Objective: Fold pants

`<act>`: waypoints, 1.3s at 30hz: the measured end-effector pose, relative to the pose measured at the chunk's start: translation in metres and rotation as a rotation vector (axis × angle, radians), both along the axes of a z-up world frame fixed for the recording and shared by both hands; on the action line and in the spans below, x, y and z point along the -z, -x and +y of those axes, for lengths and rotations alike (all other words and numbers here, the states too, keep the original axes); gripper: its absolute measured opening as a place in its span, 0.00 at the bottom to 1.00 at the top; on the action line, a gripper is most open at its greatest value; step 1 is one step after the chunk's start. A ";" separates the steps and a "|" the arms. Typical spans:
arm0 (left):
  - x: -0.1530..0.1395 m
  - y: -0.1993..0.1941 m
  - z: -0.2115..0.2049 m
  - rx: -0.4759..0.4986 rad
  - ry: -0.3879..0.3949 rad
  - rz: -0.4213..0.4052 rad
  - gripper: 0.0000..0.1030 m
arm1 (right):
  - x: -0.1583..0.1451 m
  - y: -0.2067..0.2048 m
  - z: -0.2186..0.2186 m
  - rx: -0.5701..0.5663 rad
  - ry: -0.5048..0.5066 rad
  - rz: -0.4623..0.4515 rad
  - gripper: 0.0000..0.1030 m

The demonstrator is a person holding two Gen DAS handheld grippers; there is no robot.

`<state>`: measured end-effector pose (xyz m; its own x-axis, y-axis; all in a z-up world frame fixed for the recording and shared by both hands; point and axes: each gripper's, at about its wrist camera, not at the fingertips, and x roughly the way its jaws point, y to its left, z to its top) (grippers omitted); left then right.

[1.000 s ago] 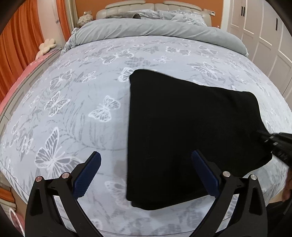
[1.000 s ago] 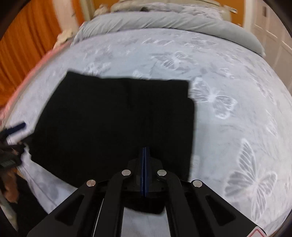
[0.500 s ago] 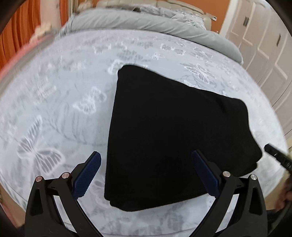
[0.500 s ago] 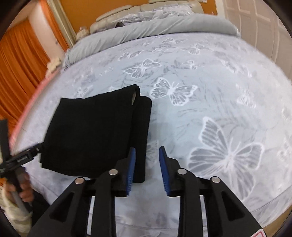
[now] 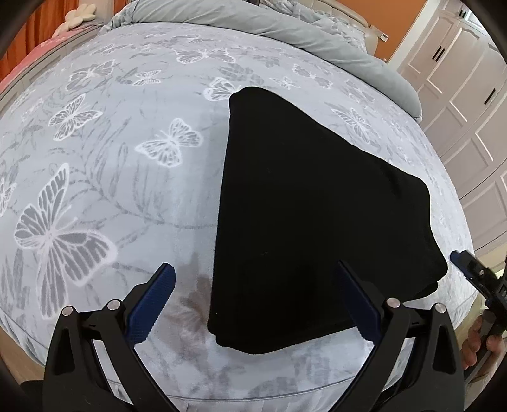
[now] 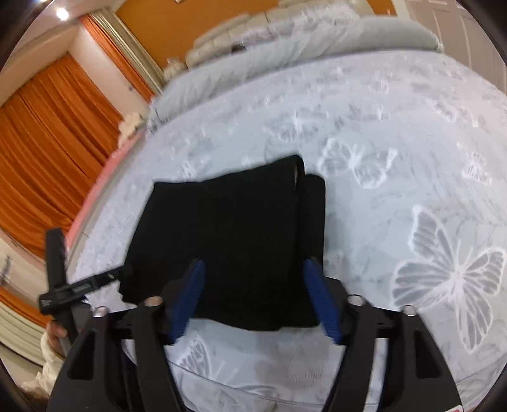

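The black pants lie folded into a compact rectangle on the butterfly-print bed cover; they also show in the right wrist view. My left gripper is open and empty, held above the near edge of the fold. My right gripper is open and empty, above the fold's near edge on the other side. The right gripper's tip shows at the far right of the left wrist view. The left gripper shows at the left of the right wrist view.
A grey duvet is bunched at the head of the bed. White wardrobe doors stand on the right. Orange curtains hang on the left. The bed's near edge runs just below the grippers.
My right gripper opened from shut, let go of the pants and pulled back and up. My left gripper stayed open and shifted a little over the fold.
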<state>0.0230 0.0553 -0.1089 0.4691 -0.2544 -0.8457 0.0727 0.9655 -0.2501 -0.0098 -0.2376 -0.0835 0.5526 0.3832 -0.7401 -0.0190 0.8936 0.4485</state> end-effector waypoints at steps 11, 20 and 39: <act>-0.016 0.008 -0.009 0.010 -0.115 -0.105 0.94 | -0.045 0.013 0.045 -0.104 0.074 -0.175 0.14; -0.003 0.000 -0.012 0.029 -0.141 -0.057 0.95 | 0.009 0.003 -0.004 0.020 0.127 0.068 0.39; 0.001 -0.018 0.009 0.041 0.240 0.069 0.27 | -0.008 -0.003 0.012 -0.003 -0.120 -0.007 0.32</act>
